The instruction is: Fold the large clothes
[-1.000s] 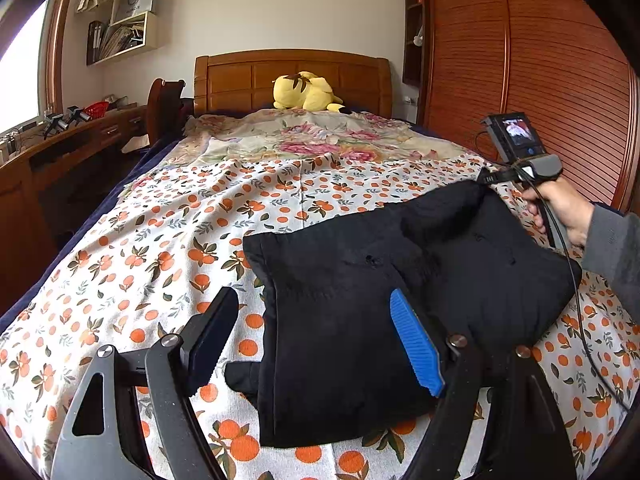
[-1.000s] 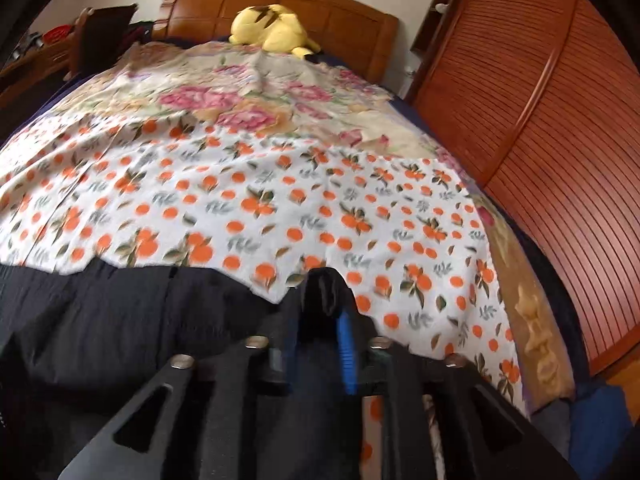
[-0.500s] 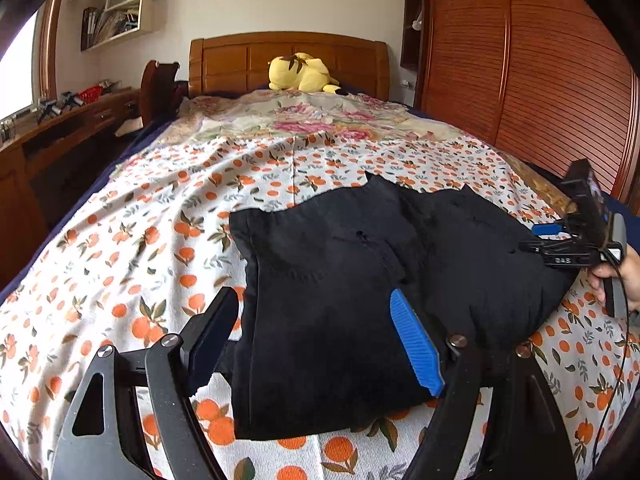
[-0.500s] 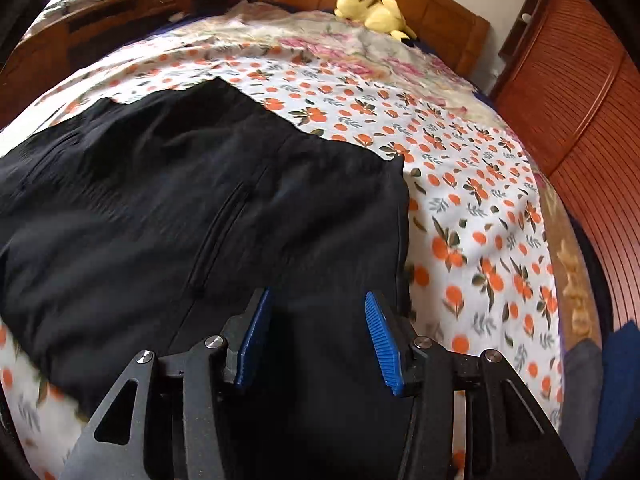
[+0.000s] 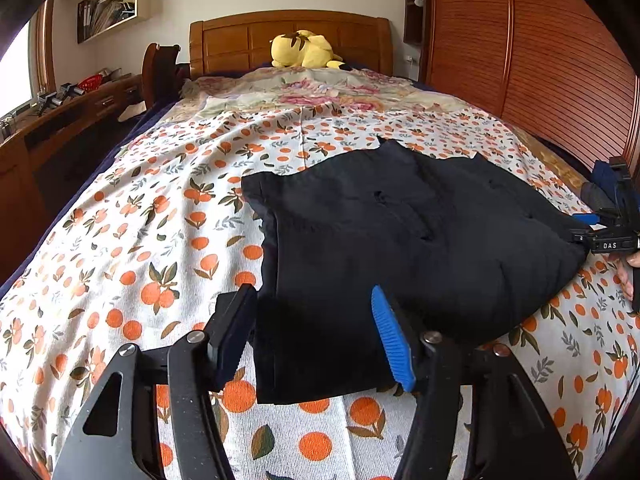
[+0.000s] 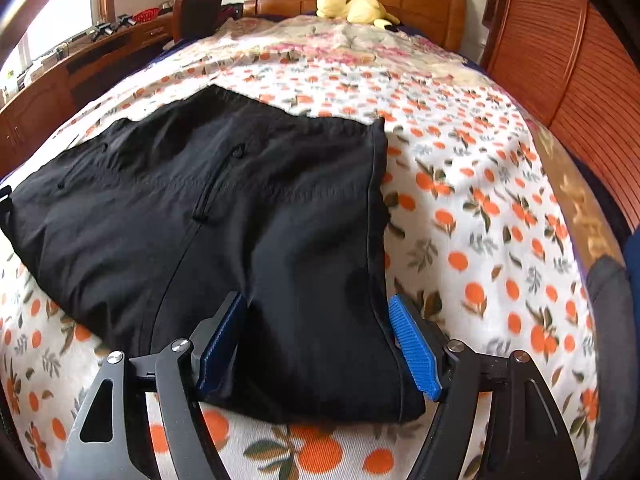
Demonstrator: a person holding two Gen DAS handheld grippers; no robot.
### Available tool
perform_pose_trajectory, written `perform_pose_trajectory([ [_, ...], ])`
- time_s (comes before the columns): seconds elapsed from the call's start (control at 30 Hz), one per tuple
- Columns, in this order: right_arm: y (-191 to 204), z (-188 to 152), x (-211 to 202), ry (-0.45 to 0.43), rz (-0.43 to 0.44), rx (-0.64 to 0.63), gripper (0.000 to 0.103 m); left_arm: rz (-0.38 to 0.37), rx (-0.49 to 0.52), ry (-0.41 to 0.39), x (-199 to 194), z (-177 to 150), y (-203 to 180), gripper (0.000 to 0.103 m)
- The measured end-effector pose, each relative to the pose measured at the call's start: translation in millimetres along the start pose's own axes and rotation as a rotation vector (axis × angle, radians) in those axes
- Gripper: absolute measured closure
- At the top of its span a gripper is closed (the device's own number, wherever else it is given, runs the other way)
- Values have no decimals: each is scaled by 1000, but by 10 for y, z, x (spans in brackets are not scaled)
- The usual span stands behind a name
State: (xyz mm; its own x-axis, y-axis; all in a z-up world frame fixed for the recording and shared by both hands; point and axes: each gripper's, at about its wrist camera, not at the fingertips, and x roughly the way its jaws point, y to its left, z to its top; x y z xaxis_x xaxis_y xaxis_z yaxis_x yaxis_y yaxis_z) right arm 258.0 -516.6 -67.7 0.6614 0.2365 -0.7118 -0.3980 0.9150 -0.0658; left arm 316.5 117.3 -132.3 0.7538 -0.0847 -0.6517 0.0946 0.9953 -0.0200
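A pair of black trousers [image 5: 400, 240] lies folded flat on the orange-print bedsheet [image 5: 140, 240]; it fills the middle of the right wrist view [image 6: 240, 208]. My left gripper [image 5: 316, 320] is open, its jaws astride the near edge of the trousers, holding nothing. My right gripper [image 6: 316, 336] is open, jaws wide over the folded end of the trousers. In the left wrist view the right gripper [image 5: 600, 236] shows at the trousers' right edge, held by a hand.
A yellow plush toy [image 5: 304, 50] lies by the wooden headboard [image 5: 288, 40]. A floral quilt [image 5: 312, 92] covers the far half of the bed. A wooden desk [image 5: 60, 120] runs along the left. A slatted wardrobe [image 5: 540, 60] stands on the right.
The right gripper, shut on the trousers a second ago, has laid the fabric down, opened and drawn back to the folded end. The trousers now lie flat. The left gripper stayed open.
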Motion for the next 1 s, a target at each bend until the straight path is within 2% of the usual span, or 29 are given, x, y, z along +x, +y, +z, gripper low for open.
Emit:
perform_pose_trajectory([
  [0.23, 13, -105, 114, 26, 19, 35, 27, -16, 6, 34, 68, -69, 0, 42],
  [0.4, -58, -134, 245, 38, 66, 90, 27, -22, 9, 56, 107, -102, 18, 42],
  [0.93, -100, -250, 355, 2, 94, 119, 27, -34, -13, 114, 118, -258, 50, 42],
  [0.97, -104, -255, 355, 0, 97, 122, 27, -43, -18, 118, 131, -259, 55, 46],
  [1.0, -103, -258, 353, -2, 99, 122, 29, -61, -26, 123, 142, -269, 66, 56],
])
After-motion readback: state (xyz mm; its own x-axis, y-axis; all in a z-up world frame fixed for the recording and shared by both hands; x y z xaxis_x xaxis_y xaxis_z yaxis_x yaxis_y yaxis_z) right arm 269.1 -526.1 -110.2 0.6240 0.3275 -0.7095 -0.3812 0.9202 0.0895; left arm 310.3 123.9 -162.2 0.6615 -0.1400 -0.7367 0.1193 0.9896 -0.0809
